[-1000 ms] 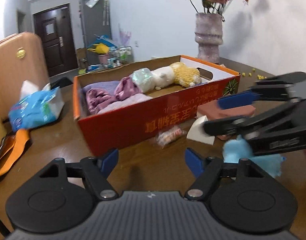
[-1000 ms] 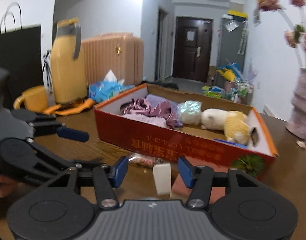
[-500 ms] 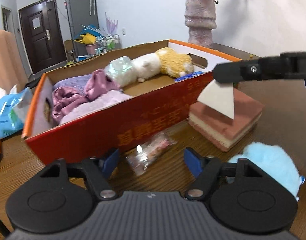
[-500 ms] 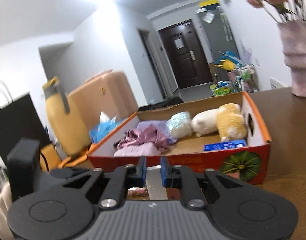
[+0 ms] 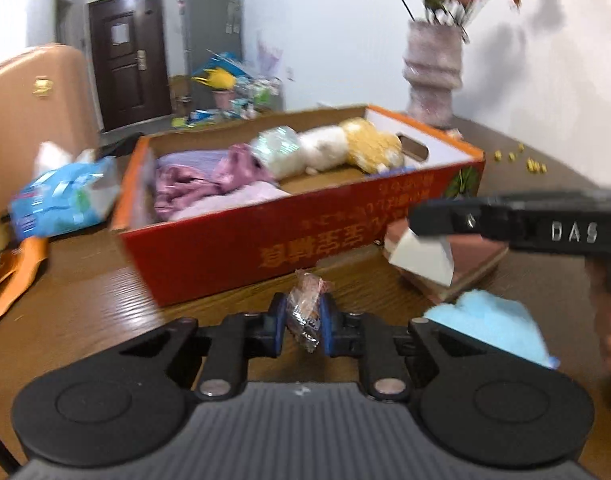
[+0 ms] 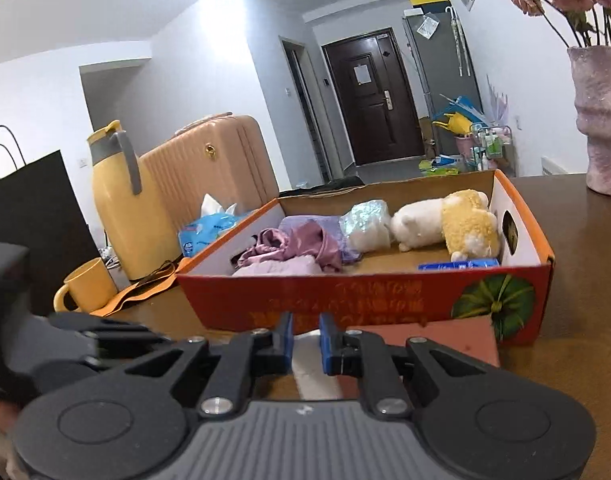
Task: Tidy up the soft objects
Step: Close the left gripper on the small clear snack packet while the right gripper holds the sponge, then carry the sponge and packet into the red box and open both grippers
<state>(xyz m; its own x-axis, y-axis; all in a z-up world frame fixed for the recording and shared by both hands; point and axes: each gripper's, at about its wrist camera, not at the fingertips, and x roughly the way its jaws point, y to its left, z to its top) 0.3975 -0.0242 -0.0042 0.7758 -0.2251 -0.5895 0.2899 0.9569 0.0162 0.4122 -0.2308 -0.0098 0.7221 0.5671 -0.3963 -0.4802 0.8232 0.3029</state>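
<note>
- Left tongs (image 5: 303, 322): closing on crinkly wrapped packet (image 5: 305, 312), just off the desk (image 5: 85, 300) before the red box (image 5: 265, 240).
- Right tongs (image 6: 306, 338): clenched on white wedge sponge (image 6: 315, 376).
- Step: both picked; next, probably carry over the box rim, release inside.

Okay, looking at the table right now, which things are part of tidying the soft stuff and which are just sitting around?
Part of the job:
- wrapped packet in the left gripper, whose jaws are closing
- white wedge in the right gripper
- blue plush
- red box

Lying about:
- vase
- yellow jug
- mug
- suitcase
</note>
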